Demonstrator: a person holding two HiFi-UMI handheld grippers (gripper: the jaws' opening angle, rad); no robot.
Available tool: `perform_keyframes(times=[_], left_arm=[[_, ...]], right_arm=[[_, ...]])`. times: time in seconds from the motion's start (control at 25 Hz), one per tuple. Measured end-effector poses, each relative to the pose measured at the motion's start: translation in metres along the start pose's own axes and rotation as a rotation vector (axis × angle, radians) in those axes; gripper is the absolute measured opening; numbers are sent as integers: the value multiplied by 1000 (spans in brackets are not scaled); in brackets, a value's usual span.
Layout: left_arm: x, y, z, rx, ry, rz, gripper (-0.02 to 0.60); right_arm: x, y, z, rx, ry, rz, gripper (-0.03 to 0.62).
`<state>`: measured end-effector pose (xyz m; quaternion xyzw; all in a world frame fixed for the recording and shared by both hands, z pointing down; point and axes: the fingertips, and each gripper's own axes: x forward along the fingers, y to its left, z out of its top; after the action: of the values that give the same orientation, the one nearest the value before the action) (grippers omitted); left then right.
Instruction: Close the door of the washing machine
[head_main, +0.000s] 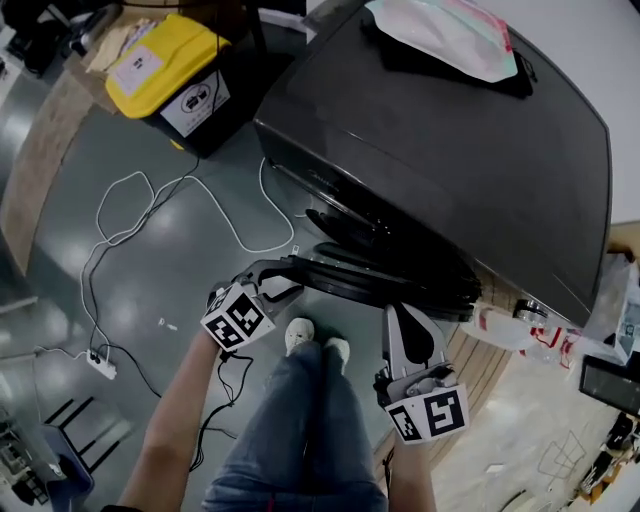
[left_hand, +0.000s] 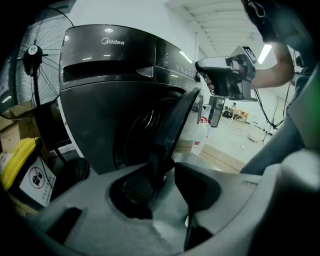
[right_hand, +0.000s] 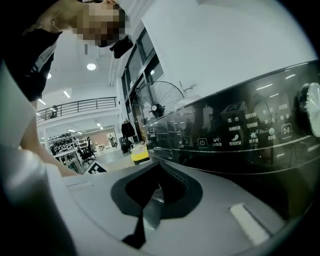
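Left gripper view: the round dark plastic-rimmed washer door (left_hand: 176, 122) stands open from the dark grey front-loading washing machine (left_hand: 100, 100), edge-on between my left gripper (left_hand: 165, 182) fingers. I judge the step to be swinging it shut: push flat on the outer rim, follow the hinge arc, and press until it latches, no pinching. The left fingers are apart with the door rim between them, seemingly touching the ribbed left pad (left_hand: 138, 190). The right gripper (right_hand: 156, 186) has its fingers together and empty, facing the glossy black control panel (right_hand: 240, 132).
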<state>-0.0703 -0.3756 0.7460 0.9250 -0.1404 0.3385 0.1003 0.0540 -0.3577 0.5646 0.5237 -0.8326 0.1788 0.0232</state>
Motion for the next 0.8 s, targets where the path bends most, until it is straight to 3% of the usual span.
perform_keyframes(times=[0.8], left_arm=[[28,67,42,93,-119,40,147]], right_arm=[[3,19,-40,38,-35,39,11]])
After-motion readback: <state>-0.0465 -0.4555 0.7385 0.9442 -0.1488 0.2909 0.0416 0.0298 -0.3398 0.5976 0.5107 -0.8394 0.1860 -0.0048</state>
